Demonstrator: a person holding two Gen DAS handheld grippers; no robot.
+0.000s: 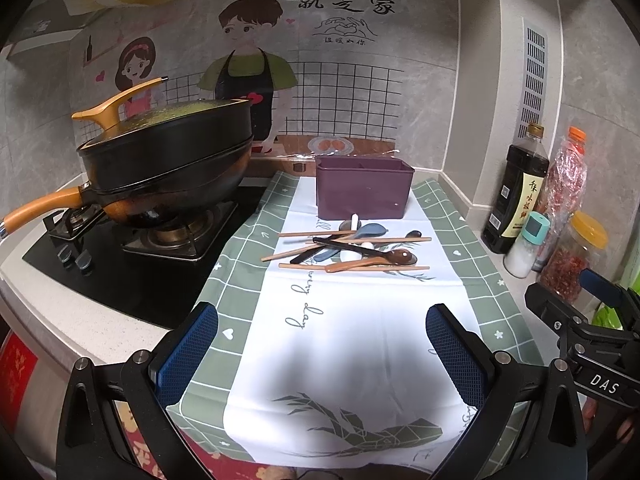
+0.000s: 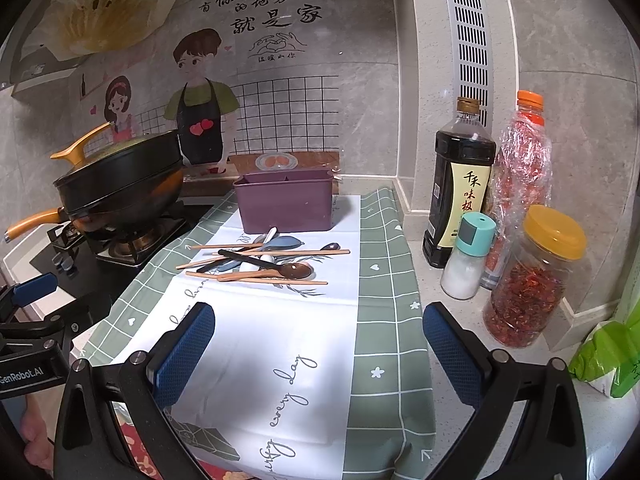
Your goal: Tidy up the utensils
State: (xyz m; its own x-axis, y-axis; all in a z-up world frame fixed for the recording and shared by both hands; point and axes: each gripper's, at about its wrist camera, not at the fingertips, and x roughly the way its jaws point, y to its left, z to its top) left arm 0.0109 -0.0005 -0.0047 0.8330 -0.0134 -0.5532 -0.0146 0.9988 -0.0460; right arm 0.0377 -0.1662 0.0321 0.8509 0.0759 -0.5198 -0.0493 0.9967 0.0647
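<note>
Both tools (image 1: 322, 354) (image 2: 319, 354) wide apart, empty

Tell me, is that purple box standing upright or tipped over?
Upright. The purple box stands on its base on the cloth, open top facing up, behind the pile of utensils.

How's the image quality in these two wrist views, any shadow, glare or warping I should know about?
Left wrist view: strong fisheye bending with dark corners, and a soft shadow on the cloth between the open left gripper. Right wrist view: same warping, a similar shadow by the open right gripper; utensil pile stays sharp, without glare.
</note>
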